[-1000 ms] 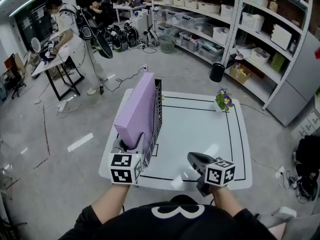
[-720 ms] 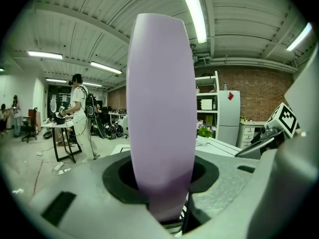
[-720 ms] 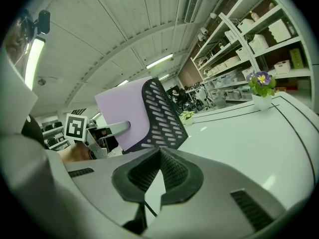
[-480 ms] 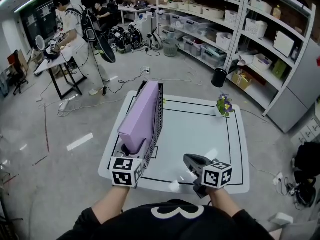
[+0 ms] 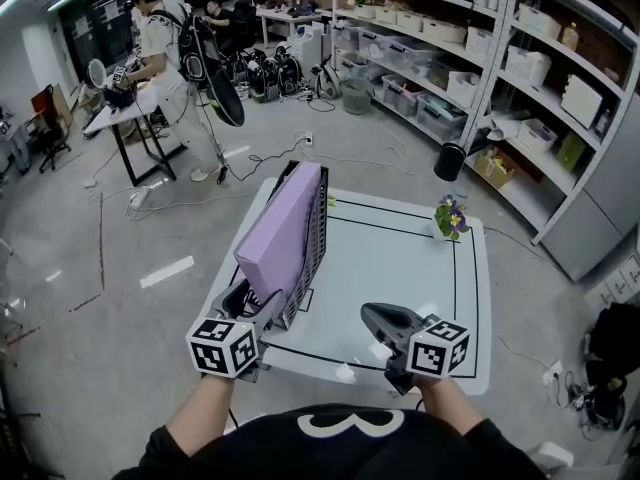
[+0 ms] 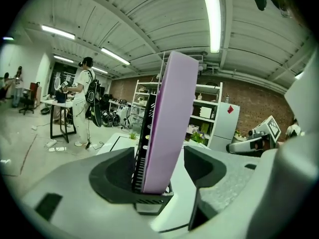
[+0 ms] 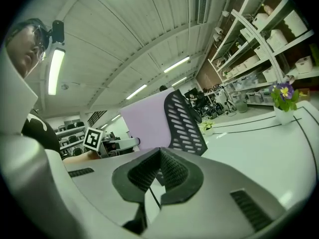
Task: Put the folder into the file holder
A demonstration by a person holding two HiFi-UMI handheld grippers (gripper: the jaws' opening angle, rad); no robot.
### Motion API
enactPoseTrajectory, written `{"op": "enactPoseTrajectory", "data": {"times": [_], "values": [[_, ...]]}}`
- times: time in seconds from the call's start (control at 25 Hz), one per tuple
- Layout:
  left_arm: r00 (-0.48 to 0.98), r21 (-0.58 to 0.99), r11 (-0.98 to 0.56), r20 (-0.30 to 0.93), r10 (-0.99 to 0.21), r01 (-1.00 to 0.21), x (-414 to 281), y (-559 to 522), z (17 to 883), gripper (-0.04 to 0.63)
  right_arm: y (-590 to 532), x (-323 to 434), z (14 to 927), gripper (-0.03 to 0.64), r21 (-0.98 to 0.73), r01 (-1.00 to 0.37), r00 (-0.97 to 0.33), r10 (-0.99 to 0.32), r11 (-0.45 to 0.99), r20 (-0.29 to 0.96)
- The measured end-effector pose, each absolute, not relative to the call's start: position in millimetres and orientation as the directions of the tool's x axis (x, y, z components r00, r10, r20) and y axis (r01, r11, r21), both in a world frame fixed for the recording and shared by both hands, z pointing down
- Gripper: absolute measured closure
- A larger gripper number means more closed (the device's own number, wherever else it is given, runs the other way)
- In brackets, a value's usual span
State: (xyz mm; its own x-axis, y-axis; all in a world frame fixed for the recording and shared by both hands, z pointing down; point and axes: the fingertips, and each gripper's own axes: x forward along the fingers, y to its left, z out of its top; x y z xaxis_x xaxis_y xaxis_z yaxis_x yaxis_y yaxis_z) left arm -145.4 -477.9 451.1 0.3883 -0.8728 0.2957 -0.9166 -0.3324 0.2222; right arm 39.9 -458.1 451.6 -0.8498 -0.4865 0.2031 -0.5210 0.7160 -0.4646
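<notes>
now left tool (image 6: 158,174) opening, folder (image 6: 170,118) between

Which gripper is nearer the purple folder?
Left. The left gripper straddles the folder at its near end, jaws opening around it; the right gripper is apart, to its right.

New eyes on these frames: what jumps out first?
A tall purple folder stands in a black mesh file holder at the left side of the white table. The left gripper sits at its near end, its fingers opening, with the folder between them but not pressed. The right gripper is shut near the table's front edge, and a small potted flower marks the far right corner.
</notes>
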Motion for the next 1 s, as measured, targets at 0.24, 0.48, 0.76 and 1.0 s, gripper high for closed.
{"op": "enactPoseTrajectory", "data": {"times": [0.24,0.48,0.76,1.0], "values": [[0.431,0.308,-0.33,0.358,-0.829,-0.892,-124.3,-428.9,454.7,0.31,-442.9,37.3,415.4,0.612,-0.425,-0.444,-0.894,-0.422,0.789,0.151],[0.57,0.438,-0.433,0.253,-0.782,-0.788,-62.7,-392.4,424.2,0.369,-413.1,35.1,381.9,0.612,-0.372,-0.337,-0.94,-0.333,0.865,0.077],[0.609,0.449,-0.5,0.135,-0.781,-0.741,-29.8,-368.6,401.3,0.589,-389.9,45.0,379.7,0.612,-0.367,-0.29,-0.952,-0.305,0.884,0.019],[0.614,0.416,-0.52,0.127,-0.779,-0.746,-18.1,-354.7,398.1,0.589,-371.3,47.1,384.4,0.612,-0.356,-0.271,-0.959,-0.282,0.894,0.021]]}}
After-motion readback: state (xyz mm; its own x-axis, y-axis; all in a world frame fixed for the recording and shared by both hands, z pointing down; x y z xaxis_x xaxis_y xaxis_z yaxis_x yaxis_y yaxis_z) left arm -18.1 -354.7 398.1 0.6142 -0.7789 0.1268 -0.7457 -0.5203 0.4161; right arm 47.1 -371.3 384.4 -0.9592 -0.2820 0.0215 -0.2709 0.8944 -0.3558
